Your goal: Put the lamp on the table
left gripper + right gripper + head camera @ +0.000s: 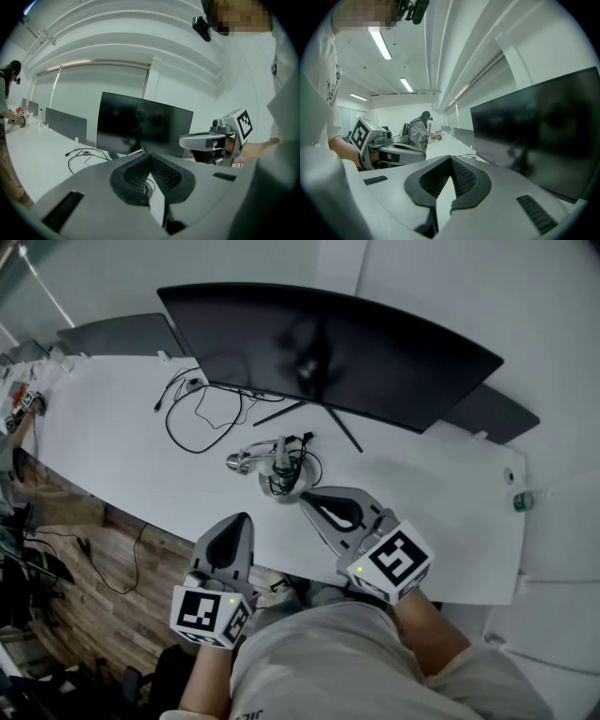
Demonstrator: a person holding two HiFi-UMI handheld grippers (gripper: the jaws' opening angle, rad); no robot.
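At frame centre, the lamp [278,468] rests on the white surface [112,427], its cord looped round the base. Left claw [246,517] and right claw [304,496] — both closed, empty — sit below it. Risk: a lift could snag the cord on the monitor stand [309,413] and tip the lamp.

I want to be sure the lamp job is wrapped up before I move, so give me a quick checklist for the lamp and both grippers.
1. Lamp rests on the table: ok.
2. Lamp free of both grippers, neither touching it: ok.
3. Left gripper jaws together, nothing between them: ok.
4. Right gripper jaws together, nothing between them: ok.
5. Lamp base back from the table's near edge: ok.
6. Lamp cord plugged in: cannot tell. Dark cable lies bunched at the base, and its end is not visible.
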